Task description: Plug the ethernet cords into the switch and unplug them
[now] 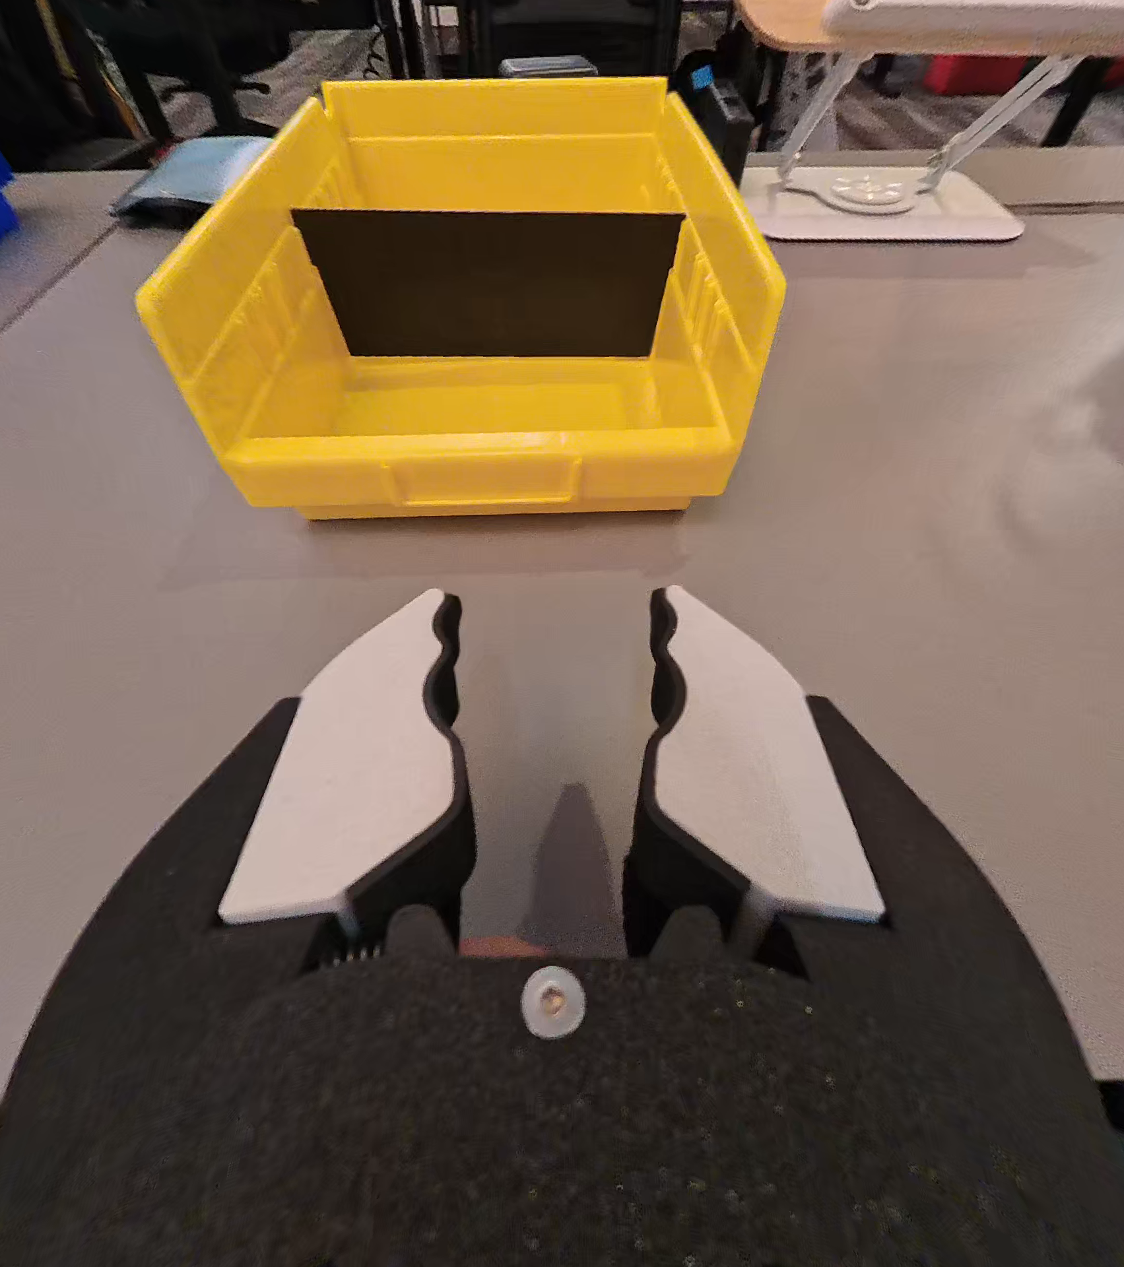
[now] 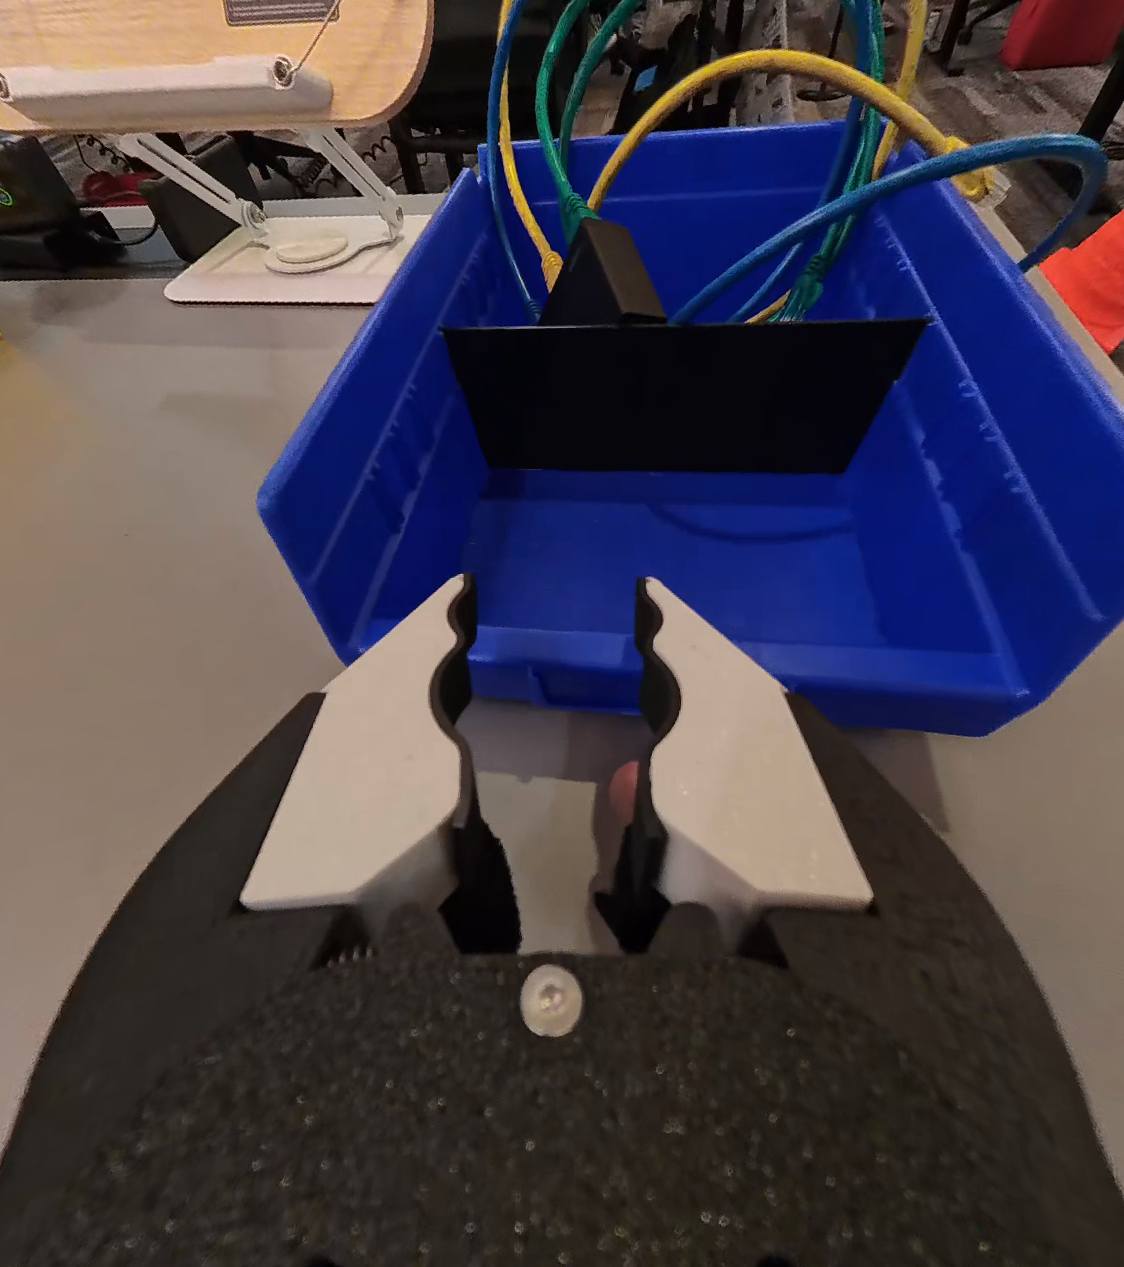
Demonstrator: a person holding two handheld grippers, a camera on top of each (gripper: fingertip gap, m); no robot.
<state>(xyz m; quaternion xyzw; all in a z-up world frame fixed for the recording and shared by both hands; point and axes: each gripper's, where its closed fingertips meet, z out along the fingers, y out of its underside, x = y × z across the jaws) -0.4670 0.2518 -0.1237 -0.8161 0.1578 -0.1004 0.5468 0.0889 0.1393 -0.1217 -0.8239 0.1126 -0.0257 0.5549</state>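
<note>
Both grippers hover with jaws parted, holding nothing. The black switch (image 2: 603, 274) stands tilted behind the blue bin's (image 2: 367, 480) divider, cords (image 2: 751, 68) looping above, straight ahead of the right gripper (image 2: 553, 589), which is nearer.

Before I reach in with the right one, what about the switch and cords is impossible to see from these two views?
- Right wrist view: black switch box ports and lower body hidden behind the black divider panel in the blue plastic bin.
- Right wrist view: coloured ethernet cords loop out past the top edge; which are plugged in is unclear.
- Left wrist view: yellow plastic bin rear compartment hidden by its own divider.
</note>
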